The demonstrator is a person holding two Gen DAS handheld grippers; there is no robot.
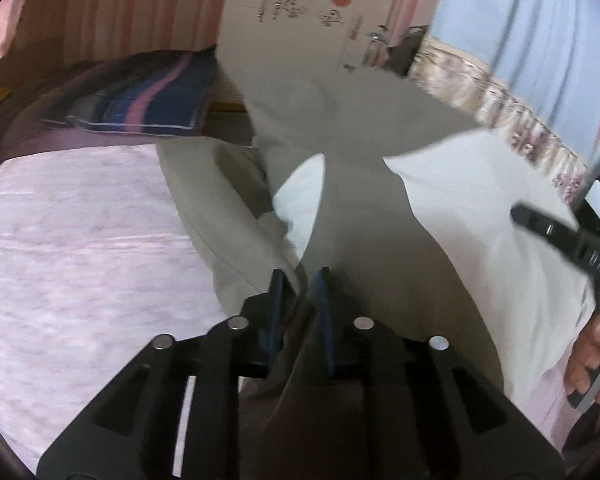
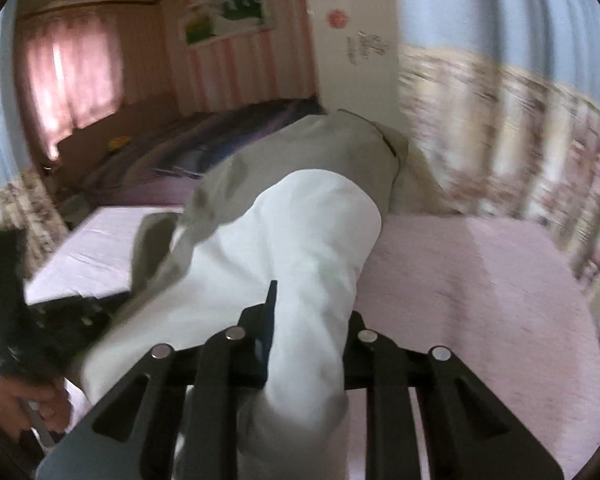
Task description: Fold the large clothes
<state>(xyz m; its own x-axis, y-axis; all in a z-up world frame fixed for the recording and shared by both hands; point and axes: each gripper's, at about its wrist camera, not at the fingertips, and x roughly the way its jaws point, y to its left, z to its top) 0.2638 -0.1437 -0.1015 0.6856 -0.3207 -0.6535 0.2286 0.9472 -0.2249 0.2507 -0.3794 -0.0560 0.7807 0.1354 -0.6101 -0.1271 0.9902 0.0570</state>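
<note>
A pair of light beige trousers (image 1: 356,216) hangs lifted above a bed covered with a pink sheet (image 1: 80,240). My left gripper (image 1: 300,280) is shut on a bunch of the trouser cloth, which runs back between its blue pads. My right gripper (image 2: 312,304) is shut on the pale cloth of the trousers (image 2: 300,240), which drapes over and hides its right finger. The right gripper also shows at the right edge of the left wrist view (image 1: 540,224). The left gripper shows at the left of the right wrist view (image 2: 28,320). The rest of the garment trails onto the bed.
A folded blue and pink striped blanket (image 1: 148,96) lies at the far end of the bed. The pink sheet (image 2: 480,300) spreads to the right of the trousers. A floral and blue curtain (image 2: 520,120) hangs close on the right. A white wall (image 1: 292,20) stands behind.
</note>
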